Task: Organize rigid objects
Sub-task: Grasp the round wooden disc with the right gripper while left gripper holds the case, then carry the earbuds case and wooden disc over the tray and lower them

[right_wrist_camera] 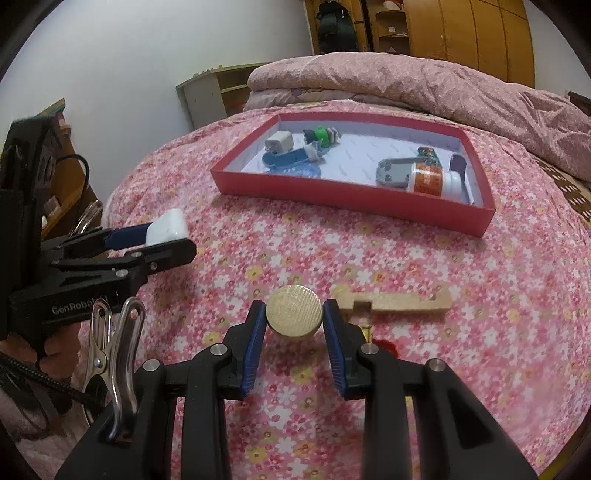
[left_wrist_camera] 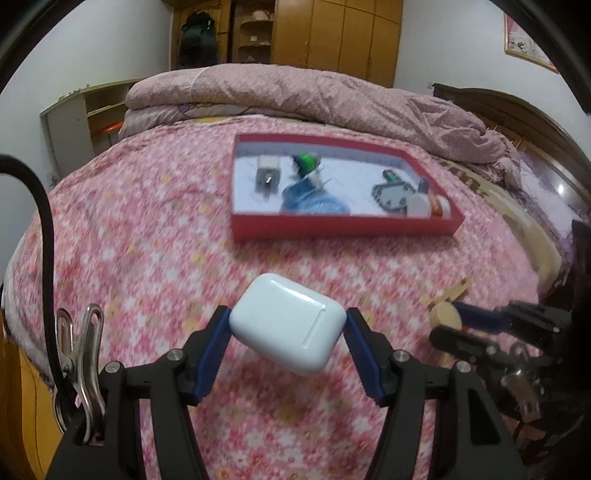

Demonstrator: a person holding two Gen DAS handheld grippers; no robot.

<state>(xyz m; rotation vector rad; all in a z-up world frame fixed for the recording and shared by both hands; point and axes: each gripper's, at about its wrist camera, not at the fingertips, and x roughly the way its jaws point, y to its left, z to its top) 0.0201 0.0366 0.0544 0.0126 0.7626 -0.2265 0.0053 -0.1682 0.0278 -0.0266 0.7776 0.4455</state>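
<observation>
We are looking across a bed (right_wrist_camera: 369,258) spread with a pink flowered sheet, and a red tray (right_wrist_camera: 332,197) is lying on it as our landmark. Nearer us than the tray, the left claw (left_wrist_camera: 288,332) is gripping a white earbud case (left_wrist_camera: 286,326) between its blue pads, and the case is hanging tilted above the sheet. To the right of it, the right claw (right_wrist_camera: 294,314) is clamping a round wooden knob (right_wrist_camera: 294,309), also on the near side of the tray. Just right of the knob, a flat wooden piece (right_wrist_camera: 399,300) is resting on the sheet. Inside the tray we are seeing a white plug (right_wrist_camera: 279,143), a green toy (right_wrist_camera: 322,136) and an orange-labelled bottle (right_wrist_camera: 428,179). Beyond the tray a folded pink quilt (left_wrist_camera: 295,96) is lying across the bed, and behind it wooden wardrobes (left_wrist_camera: 332,33) are lining the wall.
</observation>
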